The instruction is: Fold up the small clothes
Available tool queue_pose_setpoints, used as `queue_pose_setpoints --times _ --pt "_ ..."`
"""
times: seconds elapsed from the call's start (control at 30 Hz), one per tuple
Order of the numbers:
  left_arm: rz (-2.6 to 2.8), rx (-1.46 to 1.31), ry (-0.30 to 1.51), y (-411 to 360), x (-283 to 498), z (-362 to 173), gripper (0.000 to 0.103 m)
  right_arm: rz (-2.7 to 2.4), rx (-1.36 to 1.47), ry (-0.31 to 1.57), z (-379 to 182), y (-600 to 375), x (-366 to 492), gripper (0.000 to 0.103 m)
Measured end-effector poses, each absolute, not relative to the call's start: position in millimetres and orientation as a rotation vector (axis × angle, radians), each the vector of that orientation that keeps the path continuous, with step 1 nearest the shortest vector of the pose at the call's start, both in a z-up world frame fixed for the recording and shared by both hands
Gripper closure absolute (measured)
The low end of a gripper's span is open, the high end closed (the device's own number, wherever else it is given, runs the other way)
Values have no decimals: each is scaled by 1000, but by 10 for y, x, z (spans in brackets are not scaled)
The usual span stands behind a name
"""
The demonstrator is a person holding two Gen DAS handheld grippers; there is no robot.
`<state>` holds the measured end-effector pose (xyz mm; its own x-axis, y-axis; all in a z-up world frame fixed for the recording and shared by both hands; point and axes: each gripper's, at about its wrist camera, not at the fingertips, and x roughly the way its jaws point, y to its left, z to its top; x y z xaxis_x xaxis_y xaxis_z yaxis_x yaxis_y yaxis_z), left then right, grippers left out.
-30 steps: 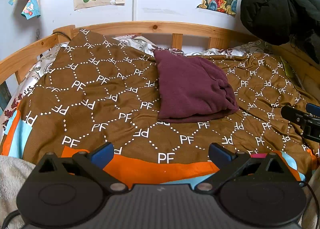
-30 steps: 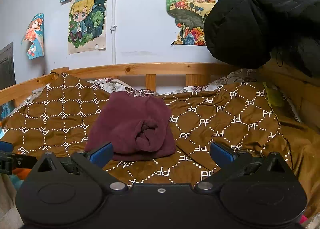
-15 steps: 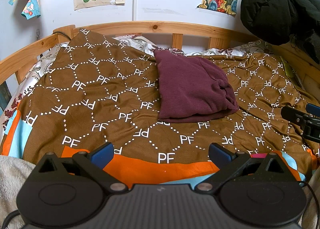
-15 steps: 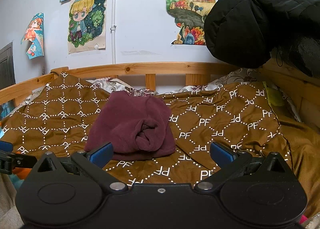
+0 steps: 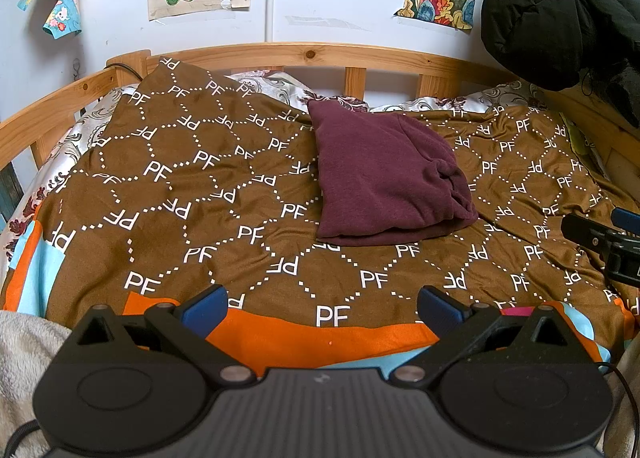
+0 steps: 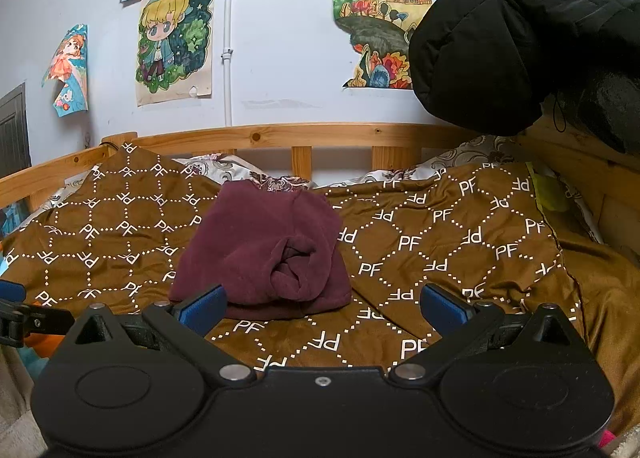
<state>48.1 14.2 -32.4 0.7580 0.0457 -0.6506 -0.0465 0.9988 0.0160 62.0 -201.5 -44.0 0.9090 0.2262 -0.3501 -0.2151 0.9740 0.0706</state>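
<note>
Both grippers' jaws wide apart, empty, garment (image 5: 384, 181) untouched

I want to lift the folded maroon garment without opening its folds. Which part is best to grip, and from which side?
Probably the thick rolled end of the maroon garment, where the layers bunch together, facing the right gripper. Come from the near side, low along the brown quilt, so that the open jaws close over all layers. The far corner looks thin and flat.

A home bedroom is showing here: a wooden bed (image 5: 320, 51) is filling the view under a brown quilt (image 5: 180, 185). Cartoon posters (image 6: 174, 39) are hanging at 12 o'clock, a black coat (image 6: 512, 29) at 2 o'clock.
</note>
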Motion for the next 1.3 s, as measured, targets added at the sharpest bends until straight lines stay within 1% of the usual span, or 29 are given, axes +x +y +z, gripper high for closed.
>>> queue_pose_setpoints --times 1.3 --pt "50 -1 709 143 480 -325 1 230 27 374 -479 -2013 599 1"
